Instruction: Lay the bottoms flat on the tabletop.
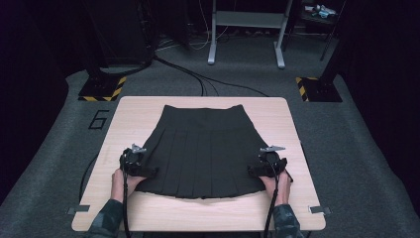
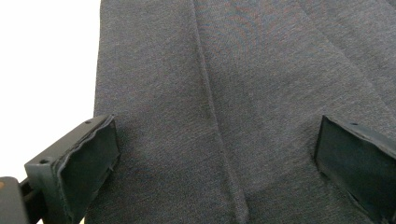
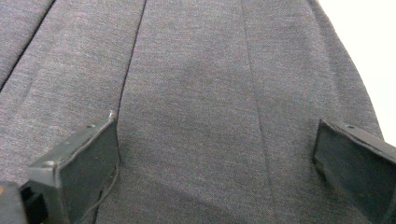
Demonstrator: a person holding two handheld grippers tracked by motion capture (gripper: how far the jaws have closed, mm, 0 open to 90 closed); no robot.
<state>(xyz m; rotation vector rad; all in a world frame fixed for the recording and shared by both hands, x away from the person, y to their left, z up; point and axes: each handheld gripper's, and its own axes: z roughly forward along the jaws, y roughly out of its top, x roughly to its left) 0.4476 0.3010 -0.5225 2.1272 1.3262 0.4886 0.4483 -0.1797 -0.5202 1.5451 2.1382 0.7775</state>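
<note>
**Skirt flat on the bench, a gripper at each lower corner**

The skirt [image 1: 203,148] lies spread flat in the middle of the bench [image 1: 138,111], waistband at the far side, hem toward the person, its pleats running from waist to hem. It is dark — near black from above, charcoal grey up close.

At the left, the left gripper [image 1: 132,163] sits at the skirt's lower left edge, held by the left hand [image 1: 120,179], with its cable trailing back off the near side of the bench. In the left gripper view its fingers [image 2: 88,165] stand wide apart — released, gripping nothing — low over the cloth, with the skirt's side edge running just inside the left one and pale bench beyond. A pleat fold runs up the cloth between the two.

At the right, the right gripper [image 1: 269,166] sits at the skirt's lower right edge, held by the right hand [image 1: 277,186]. Its fingers [image 3: 86,170] are likewise spread wide and released, low over the cloth, with pleat lines running up between them; the skirt's edge and bare bench show at the upper right of that view.

Beyond the bench, on the grey carpet [image 1: 346,148], a number 6 [image 1: 98,119] is marked at the left.
</note>
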